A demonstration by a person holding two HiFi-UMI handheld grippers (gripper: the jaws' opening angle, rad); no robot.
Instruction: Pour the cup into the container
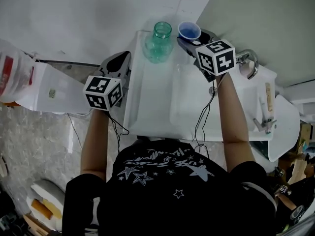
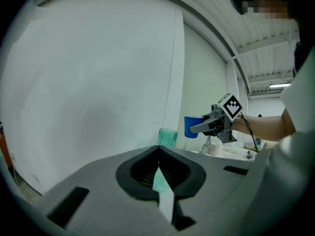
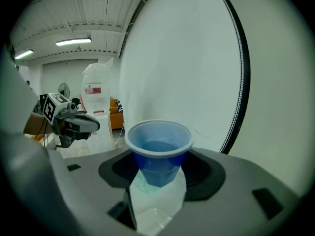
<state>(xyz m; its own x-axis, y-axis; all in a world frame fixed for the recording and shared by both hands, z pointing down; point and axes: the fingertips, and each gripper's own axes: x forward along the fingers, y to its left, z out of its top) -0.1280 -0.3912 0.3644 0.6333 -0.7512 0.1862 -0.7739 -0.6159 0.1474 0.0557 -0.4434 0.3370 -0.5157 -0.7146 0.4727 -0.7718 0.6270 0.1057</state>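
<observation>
A blue plastic cup (image 1: 189,31) stands upright in my right gripper (image 1: 190,39), whose jaws are shut on its sides. In the right gripper view the cup (image 3: 158,149) fills the middle and holds liquid. It is held above the far end of the white table (image 1: 152,107), just right of a teal glass jar (image 1: 161,39) with an open mouth. My left gripper (image 1: 119,65) hovers at the table's left edge with its jaws shut and nothing between them. From the left gripper view, the jar (image 2: 168,136) and the held cup (image 2: 191,127) lie ahead past its closed jaw tips (image 2: 158,152).
A sink with a metal faucet (image 1: 250,63) adjoins the table on the right, with tools (image 1: 266,117) on its counter. A white box (image 1: 54,90) and a plastic bag (image 1: 14,75) stand at the left. A white wall rises behind the jar.
</observation>
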